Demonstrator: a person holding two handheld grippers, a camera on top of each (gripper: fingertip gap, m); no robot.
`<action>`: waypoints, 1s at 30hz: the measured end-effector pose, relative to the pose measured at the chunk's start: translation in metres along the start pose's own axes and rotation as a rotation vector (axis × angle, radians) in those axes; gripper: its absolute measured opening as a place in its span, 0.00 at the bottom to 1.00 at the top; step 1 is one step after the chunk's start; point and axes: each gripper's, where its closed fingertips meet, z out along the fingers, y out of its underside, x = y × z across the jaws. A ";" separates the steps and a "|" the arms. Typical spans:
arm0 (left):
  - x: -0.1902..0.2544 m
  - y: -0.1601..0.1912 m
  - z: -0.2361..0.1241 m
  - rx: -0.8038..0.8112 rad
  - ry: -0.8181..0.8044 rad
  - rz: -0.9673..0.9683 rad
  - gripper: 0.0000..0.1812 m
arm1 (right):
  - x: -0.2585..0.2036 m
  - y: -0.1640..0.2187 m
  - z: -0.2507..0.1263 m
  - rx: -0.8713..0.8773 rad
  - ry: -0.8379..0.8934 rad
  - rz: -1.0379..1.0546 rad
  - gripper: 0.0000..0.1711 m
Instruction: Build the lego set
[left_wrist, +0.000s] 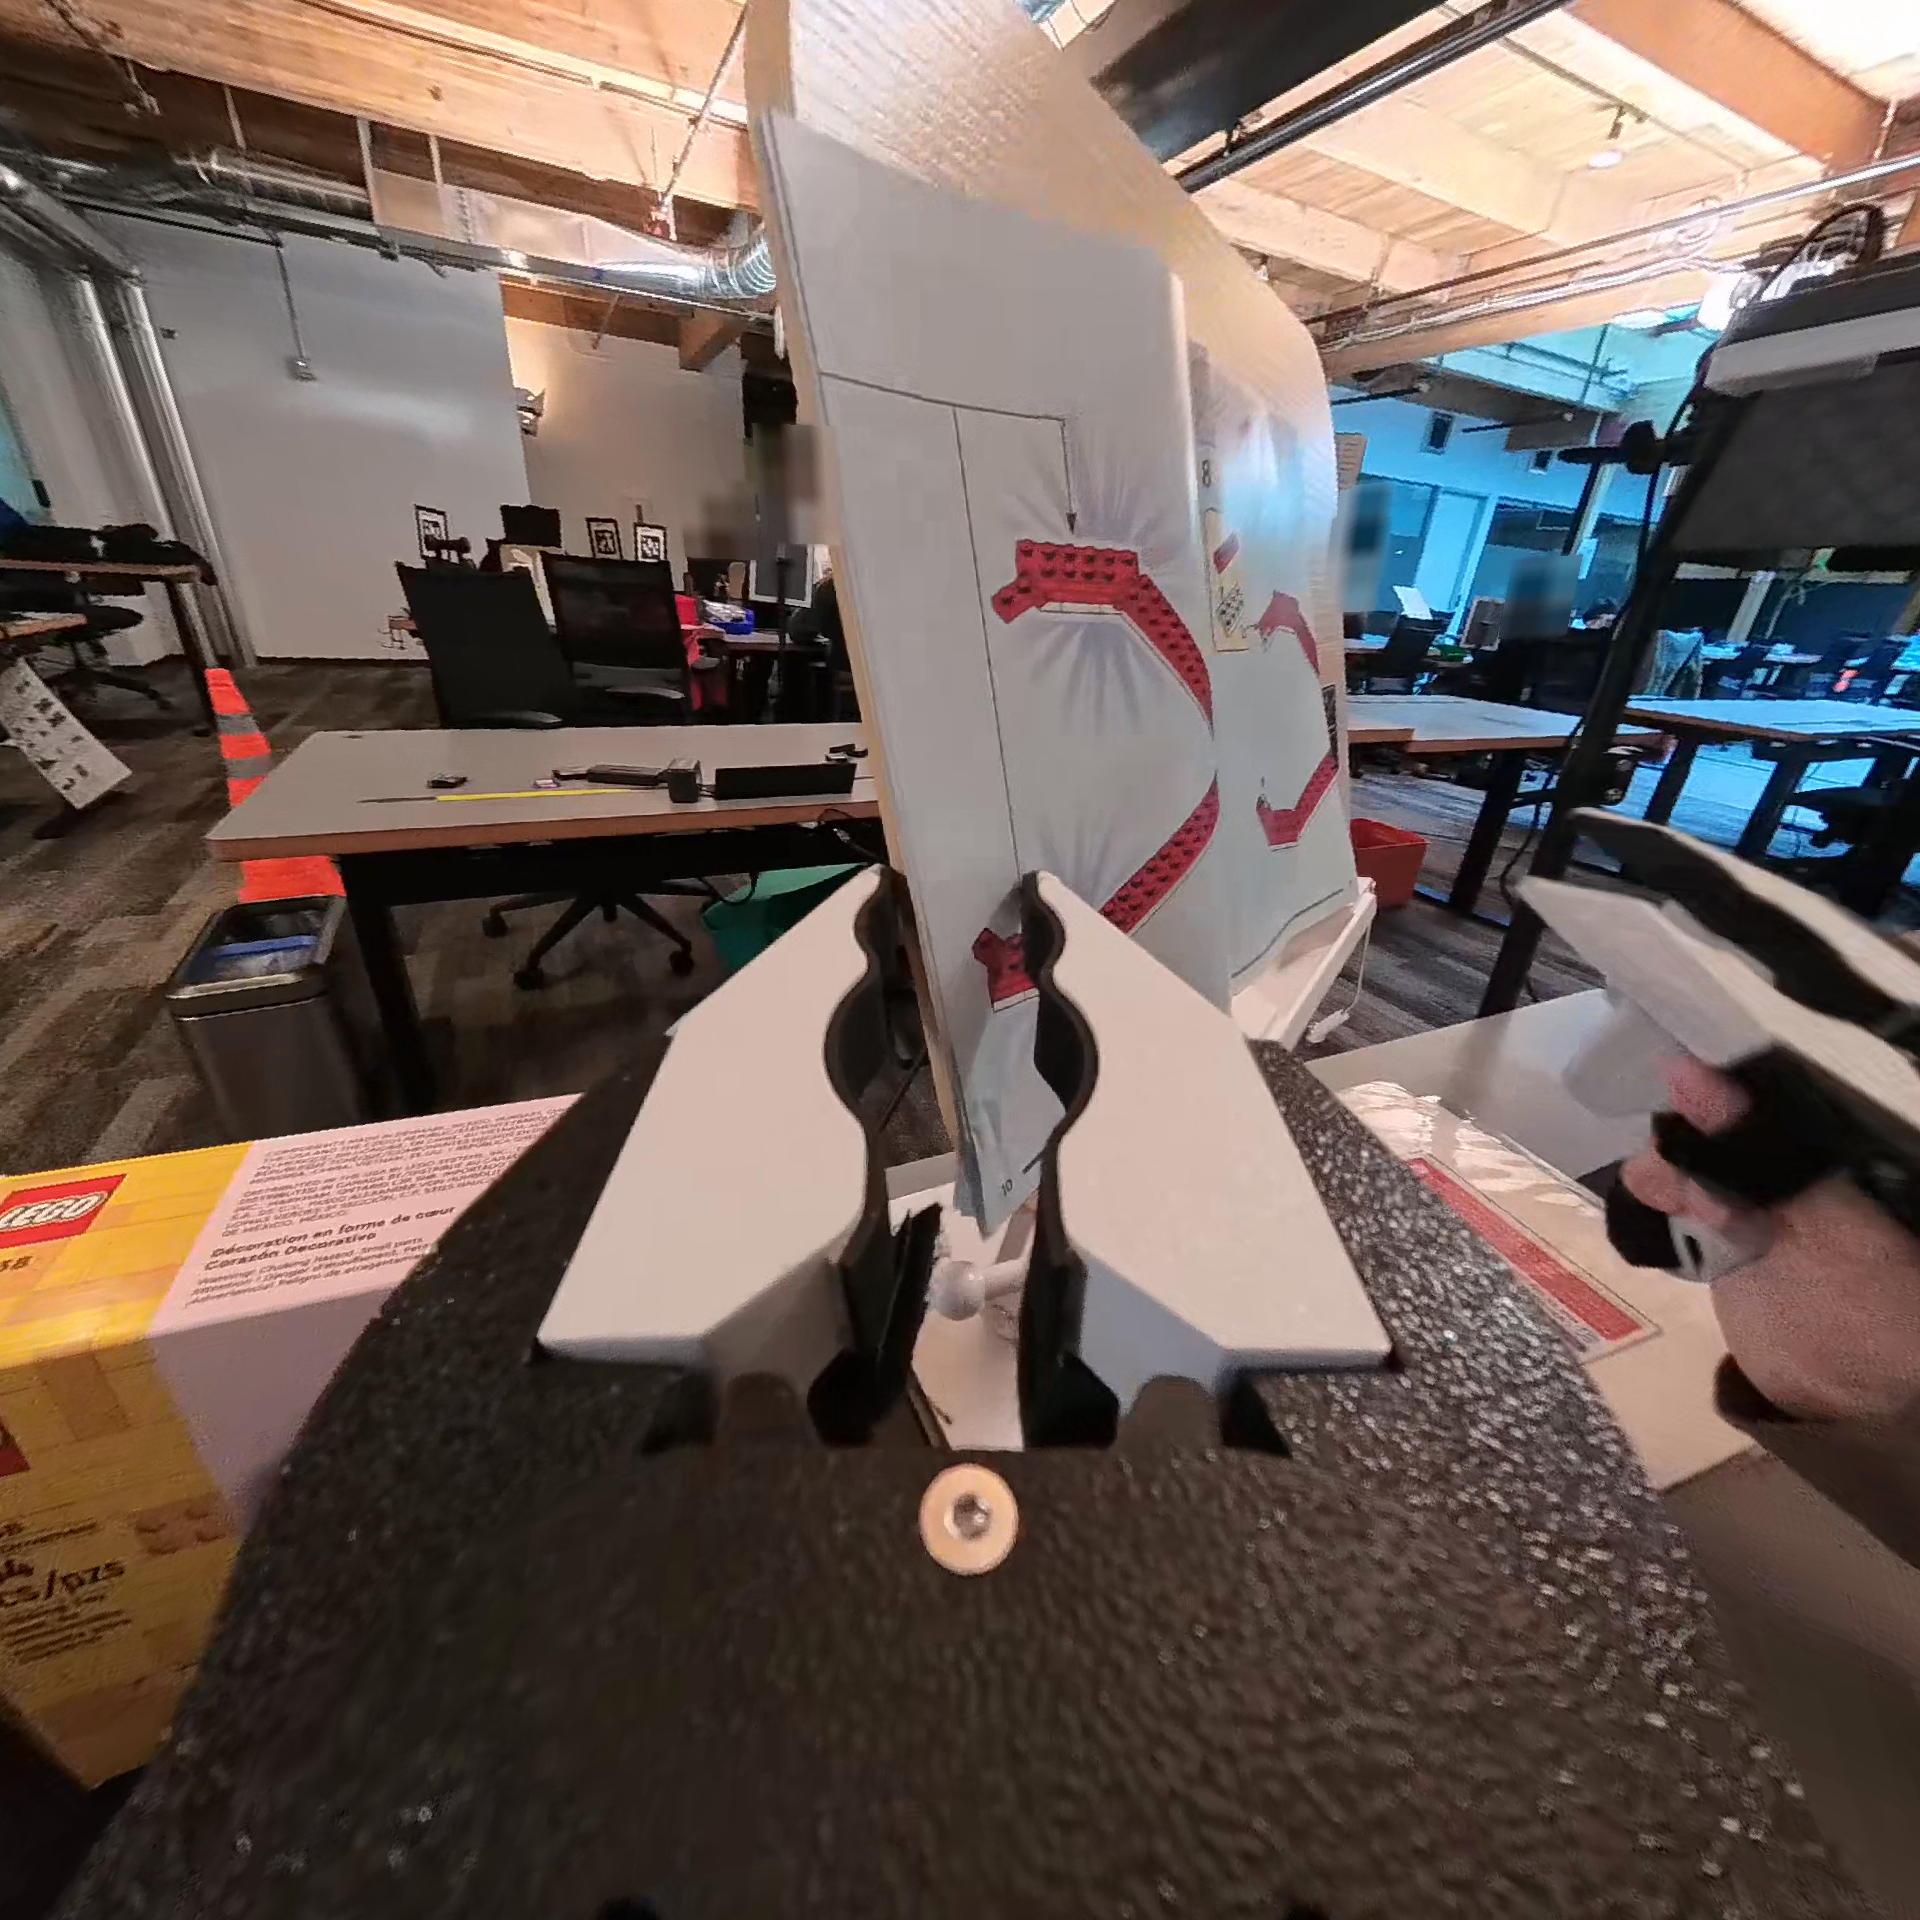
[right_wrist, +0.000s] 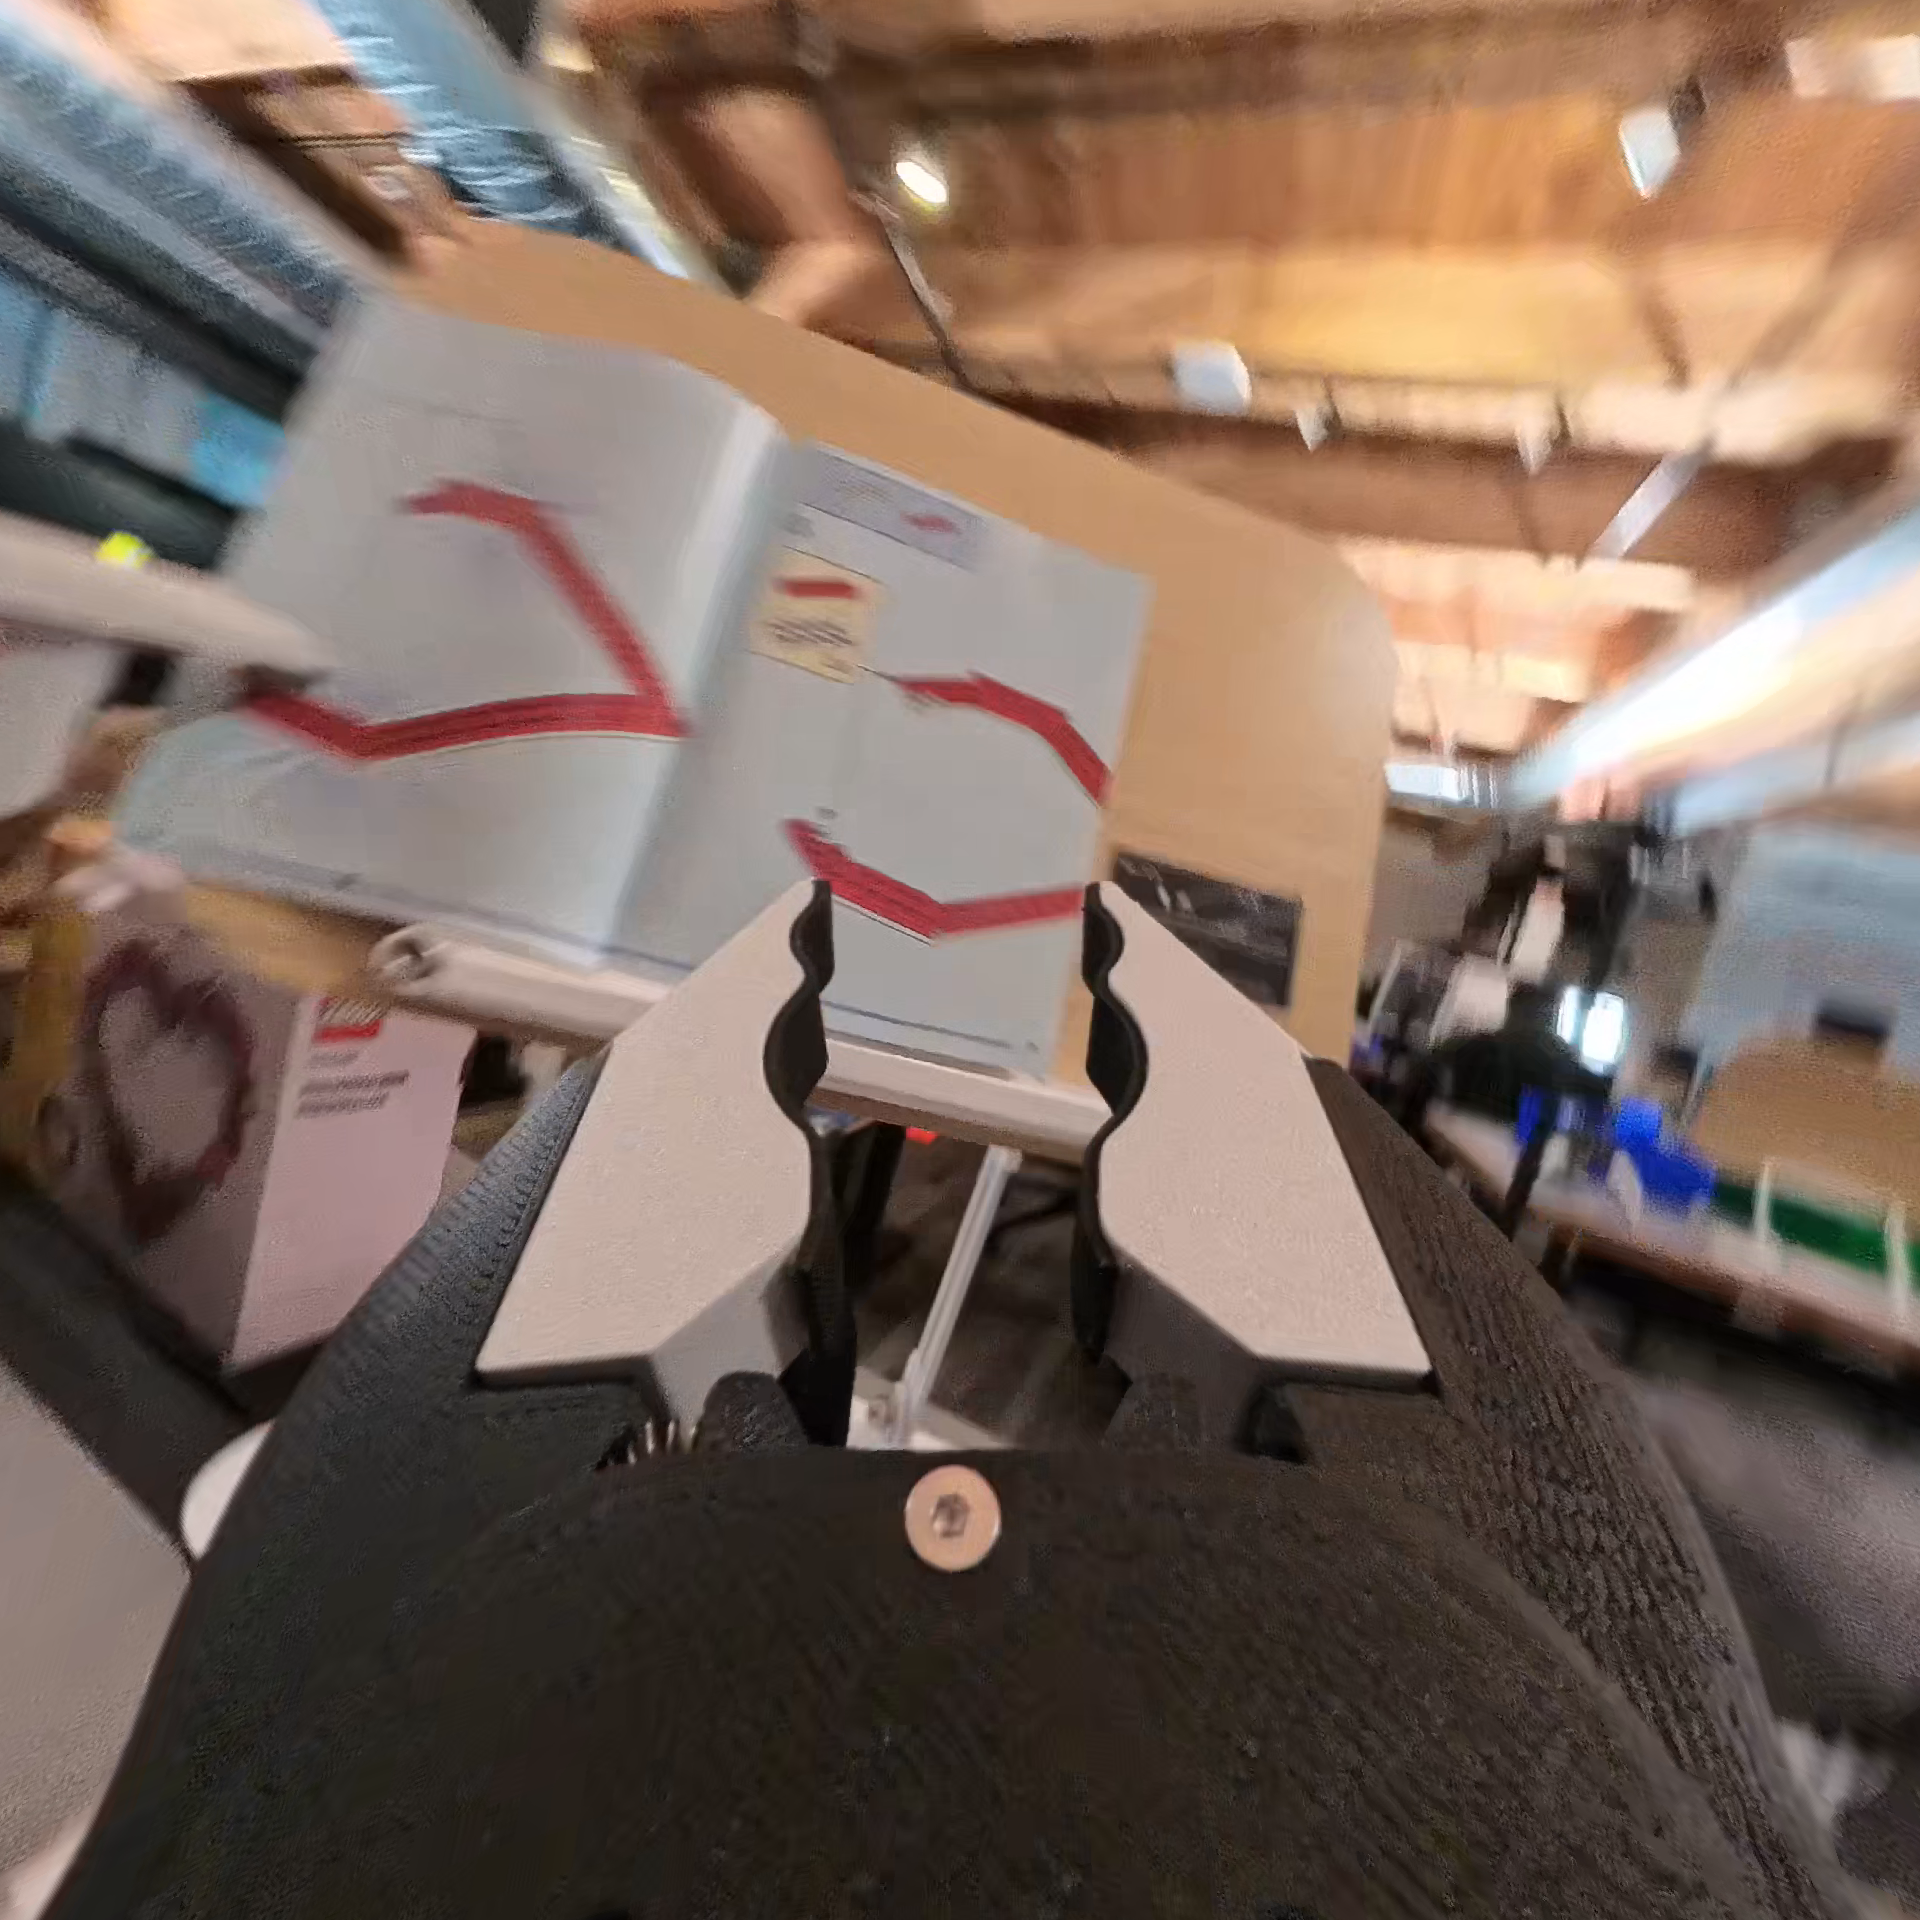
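The left gripper (left_wrist: 961, 1049) stands part open around a page edge of the instruction booklet (left_wrist: 1039, 644), propped upright on a stand at the bench's (left_wrist: 1455, 1070) far edge. The right gripper (right_wrist: 956, 997) gapes empty. A yellow-and-white printed box (left_wrist: 208, 1299) sits at the left.

Warm ceiling lights (right_wrist: 921, 179) brighten both wide-angle views. The left wrist view is sharp with bowed edges; the right wrist view is heavily motion-blurred, the far booklet (right_wrist: 644, 717) smeared.
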 end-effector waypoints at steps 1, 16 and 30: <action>0.000 0.000 0.000 -0.001 -0.005 0.008 0.11 | 0.009 0.010 0.007 -0.048 0.032 0.097 0.30; -0.001 0.000 0.000 0.009 0.003 0.008 0.11 | 0.011 0.060 0.041 -0.279 0.050 0.378 0.24; 0.000 0.000 0.000 0.000 0.004 0.005 0.11 | -0.015 0.022 0.031 -0.185 -0.067 0.214 0.00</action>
